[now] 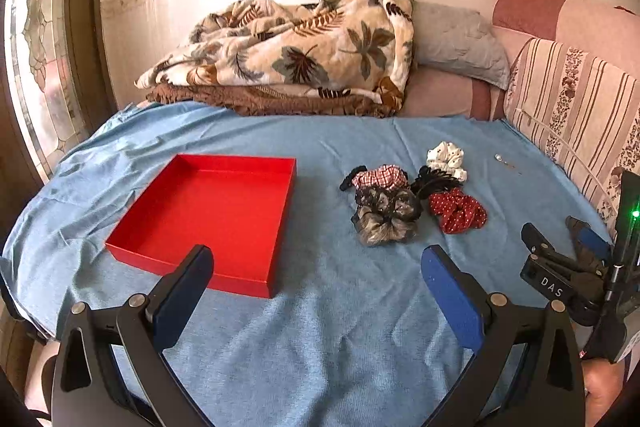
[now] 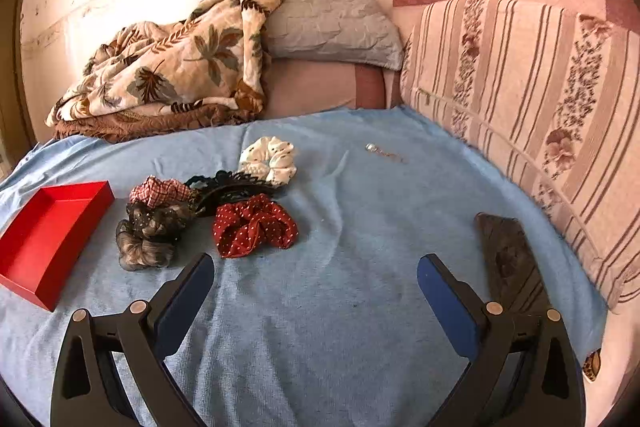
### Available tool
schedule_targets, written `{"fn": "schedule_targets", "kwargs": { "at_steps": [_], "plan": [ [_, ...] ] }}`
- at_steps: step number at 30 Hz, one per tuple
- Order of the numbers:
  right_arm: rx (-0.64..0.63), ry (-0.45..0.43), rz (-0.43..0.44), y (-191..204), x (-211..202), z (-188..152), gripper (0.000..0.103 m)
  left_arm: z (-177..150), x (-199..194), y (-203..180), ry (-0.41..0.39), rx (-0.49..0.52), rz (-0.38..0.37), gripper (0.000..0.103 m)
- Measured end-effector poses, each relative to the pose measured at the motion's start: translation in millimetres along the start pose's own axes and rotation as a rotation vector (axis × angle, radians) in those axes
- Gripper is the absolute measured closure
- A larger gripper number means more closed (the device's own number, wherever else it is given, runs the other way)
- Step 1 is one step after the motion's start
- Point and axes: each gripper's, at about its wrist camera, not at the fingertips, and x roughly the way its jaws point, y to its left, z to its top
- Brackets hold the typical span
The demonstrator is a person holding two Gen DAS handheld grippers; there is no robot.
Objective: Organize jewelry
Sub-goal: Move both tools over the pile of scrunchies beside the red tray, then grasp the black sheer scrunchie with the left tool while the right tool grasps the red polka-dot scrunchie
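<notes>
Left gripper point(image 1: 318, 259): your jaws stand spread and hold nothing, over wrinkled blue cloth point(image 1: 320, 327).
Right gripper point(image 2: 316, 265): spread too, nothing between the pads.
Tray point(image 1: 160, 259): red, square, shallow, stiff-walled, bare inside, just ahead-left of your left fingers.
Scrunchies: ahead-right of your left gripper, ahead-left of your right.
Red dotted one point(image 2: 256, 225): nearest your right gripper, a soft gathered ring, likely light and floppy; pinch a bunched fold.
Grey one point(image 2: 144, 249): fuzzy, touching a dark netted one point(image 2: 160, 217).
Checked one point(image 2: 162, 191), white one point(image 2: 272, 159): farther ahead.
Pin point(image 2: 384, 153): small, shiny, thin, far ahead, well apart; probably slippery, so take its round head.
</notes>
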Motion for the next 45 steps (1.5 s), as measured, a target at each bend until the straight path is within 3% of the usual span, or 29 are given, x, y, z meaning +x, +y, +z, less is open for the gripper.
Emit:
{"fn": "schedule_targets", "kwargs": {
  "at_steps": [8,14,20,23,26,33,40,45],
  "plan": [
    [-0.016,-0.036,-0.006,9.8,-8.9,-2.4,0.000,-5.0,2.0,-1.0,0.030,0.015,0.008,0.000],
    [0.028,0.046,0.071,6.8,3.0,-5.1,0.000,-10.4,17.1,11.8,0.067,0.022,0.066,0.000],
    [-0.006,0.110,0.087,14.2,16.0,-4.1,0.000,-12.9,28.4,35.6,0.082,0.017,0.108,0.000],
    [-0.027,0.125,0.111,18.8,21.4,0.3,0.003,-11.0,35.5,40.5,0.108,0.015,0.062,0.003],
    [-0.068,0.143,0.136,23.9,31.7,8.0,0.009,-4.5,44.5,34.9,0.134,0.036,0.018,0.023],
    [-0.054,0.228,0.214,15.7,75.1,27.1,0.032,22.2,86.1,8.7,0.173,0.018,-0.073,0.023],
    [0.034,0.308,0.250,0.2,116.9,35.6,0.032,34.1,150.1,-25.9,0.233,0.082,-0.095,0.023],
    [0.065,0.347,0.274,-2.6,138.7,40.2,0.031,32.4,191.0,-33.7,0.306,0.075,-0.122,0.024]
  ]
}}
